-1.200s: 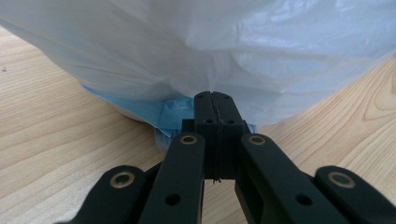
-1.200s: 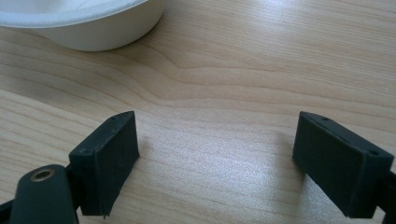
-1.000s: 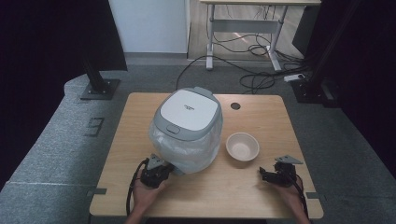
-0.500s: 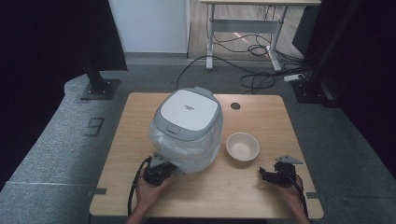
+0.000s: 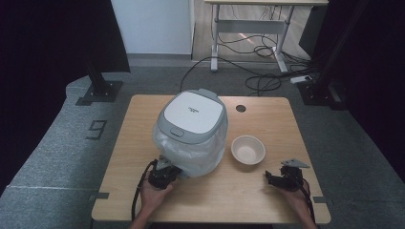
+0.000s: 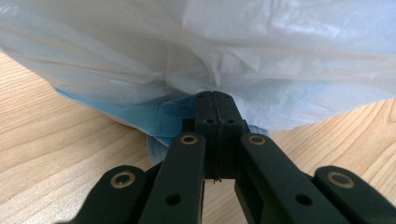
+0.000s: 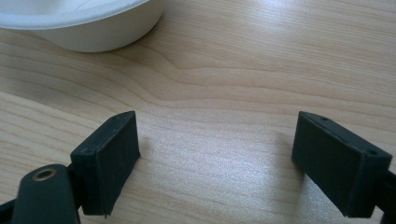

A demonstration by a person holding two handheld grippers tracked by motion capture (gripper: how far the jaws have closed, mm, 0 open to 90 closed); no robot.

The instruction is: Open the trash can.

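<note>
A white and grey rice cooker stands on the wooden table, its lower body wrapped in a clear plastic bag. My left gripper is at the bag's near bottom edge. In the left gripper view its jaws are pressed together, and the folds of the bag gather at their tip, pinched there. My right gripper rests open on the table near the front right, with bare wood between its jaws. A white bowl sits just beyond it and also appears in the right gripper view.
A round cable hole lies in the table's far side. The table's front edge runs just behind both hands. Beyond the table are a desk frame, floor cables and dark stands.
</note>
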